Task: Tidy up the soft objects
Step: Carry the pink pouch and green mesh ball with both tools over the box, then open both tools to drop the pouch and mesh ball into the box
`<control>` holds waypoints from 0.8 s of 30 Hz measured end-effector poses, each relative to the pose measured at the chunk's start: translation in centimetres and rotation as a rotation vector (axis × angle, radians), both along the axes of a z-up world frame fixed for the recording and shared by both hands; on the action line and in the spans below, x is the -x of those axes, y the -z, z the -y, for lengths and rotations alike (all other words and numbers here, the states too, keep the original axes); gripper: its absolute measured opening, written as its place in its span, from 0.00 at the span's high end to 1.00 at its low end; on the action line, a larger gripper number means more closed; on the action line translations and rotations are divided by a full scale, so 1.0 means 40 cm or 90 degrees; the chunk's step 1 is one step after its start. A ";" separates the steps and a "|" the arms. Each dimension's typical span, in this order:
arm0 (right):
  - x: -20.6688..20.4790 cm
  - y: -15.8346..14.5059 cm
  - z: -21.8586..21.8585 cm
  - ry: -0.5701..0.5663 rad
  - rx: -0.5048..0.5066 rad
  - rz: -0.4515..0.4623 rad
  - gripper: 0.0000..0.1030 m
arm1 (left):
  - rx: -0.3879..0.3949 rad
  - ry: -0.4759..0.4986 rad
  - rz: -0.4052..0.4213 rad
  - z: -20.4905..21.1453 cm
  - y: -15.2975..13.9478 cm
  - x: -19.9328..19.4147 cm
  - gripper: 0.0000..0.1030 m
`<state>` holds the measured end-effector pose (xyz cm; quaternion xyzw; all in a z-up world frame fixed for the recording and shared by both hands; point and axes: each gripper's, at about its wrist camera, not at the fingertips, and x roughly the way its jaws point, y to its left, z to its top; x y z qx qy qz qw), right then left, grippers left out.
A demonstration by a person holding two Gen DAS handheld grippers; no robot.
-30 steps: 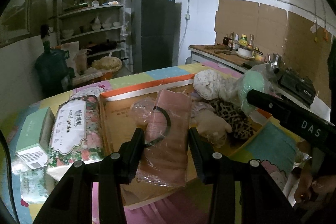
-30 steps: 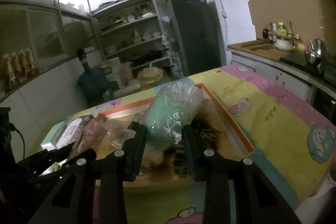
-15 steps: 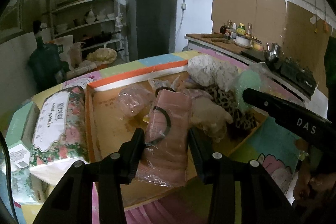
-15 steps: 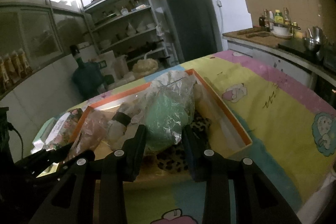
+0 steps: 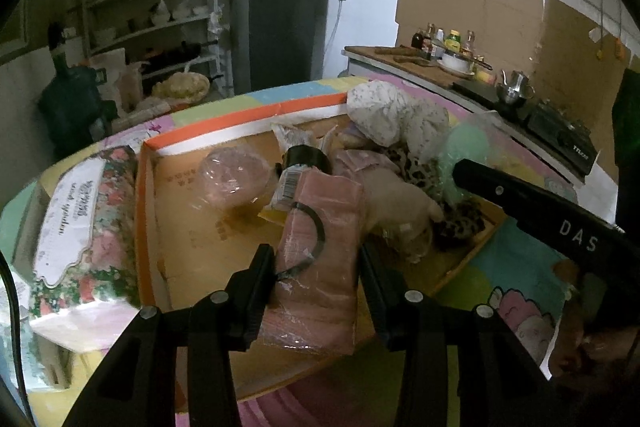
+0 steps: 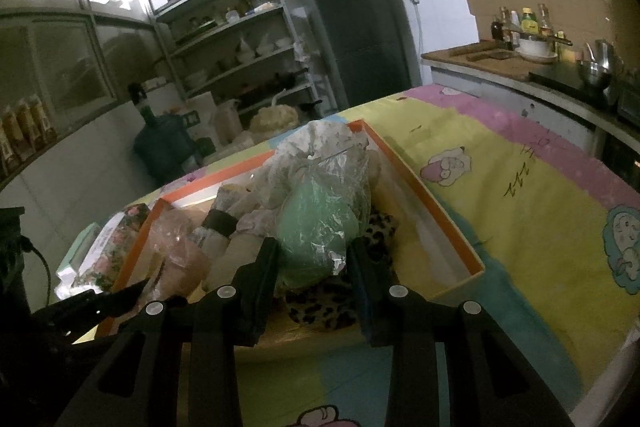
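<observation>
I am holding the pink wrapped bundle (image 5: 320, 251) between the fingers of my left gripper (image 5: 318, 267), the pads pressing on both of its long sides, so this tool is closed narrow on it. The bundle, with a black ring on its wrapper, is lying lengthwise out from the jaws, over the near part of the orange-rimmed cardboard box (image 5: 256, 115), its far end reaching toward the box's middle.

My right gripper (image 6: 312, 263) is clamping the green item in a clear plastic bag (image 6: 320, 223); both fingers are pressing into the bag's lower sides. That bag is sitting over the near right part of the box (image 6: 440, 215), on top of a leopard-print cloth (image 6: 332, 303) lying inside the box by its near edge.

Also inside the box, a clear round packet (image 5: 236, 179) is lying left of the pink bundle, a cream soft toy (image 5: 396, 203) right of it, and a white spotted cloth bundle (image 5: 392, 111) in the far right corner. A floral-printed pack (image 5: 80, 227) is lying outside the box, against its left wall.
</observation>
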<state>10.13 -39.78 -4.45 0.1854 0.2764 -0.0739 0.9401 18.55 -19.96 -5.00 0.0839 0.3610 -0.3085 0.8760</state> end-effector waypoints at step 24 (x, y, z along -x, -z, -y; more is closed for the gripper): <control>-0.002 0.012 0.008 0.005 -0.012 -0.005 0.57 | 0.050 -0.004 -0.037 -0.016 0.000 -0.014 0.53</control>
